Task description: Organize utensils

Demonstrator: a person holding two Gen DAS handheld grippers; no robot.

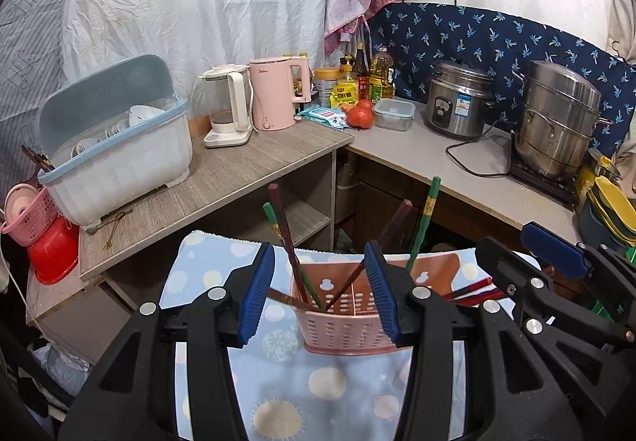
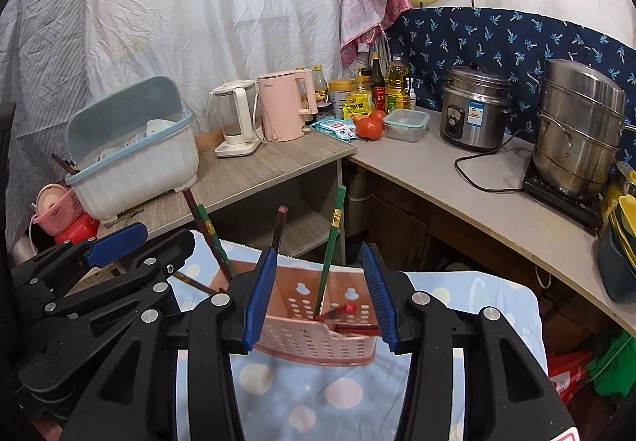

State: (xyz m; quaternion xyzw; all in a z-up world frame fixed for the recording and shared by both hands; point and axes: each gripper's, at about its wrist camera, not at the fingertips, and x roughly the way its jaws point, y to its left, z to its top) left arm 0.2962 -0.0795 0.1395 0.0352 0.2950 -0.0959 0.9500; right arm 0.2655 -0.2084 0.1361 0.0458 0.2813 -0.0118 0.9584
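Chopsticks (image 1: 295, 258) lean upward in the pink holder (image 1: 342, 322); both claws (image 1: 320, 296) (image 2: 321, 296) part-open, empty.

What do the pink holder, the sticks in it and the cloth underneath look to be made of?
Pink holder: moulded plastic, matte, judging by its punched slots and thin walls. Chopsticks: probably lacquered wood or plastic, glossy green and dark red with a gold band; the look leaves it open. Cloth: soft woven fabric, pale blue with printed dots, slightly fuzzy like towelling.

Only "Midea" can be read, printed on the pink kettle (image 1: 278, 95) standing on the counter well beyond the tongs; other labels are too small to read.
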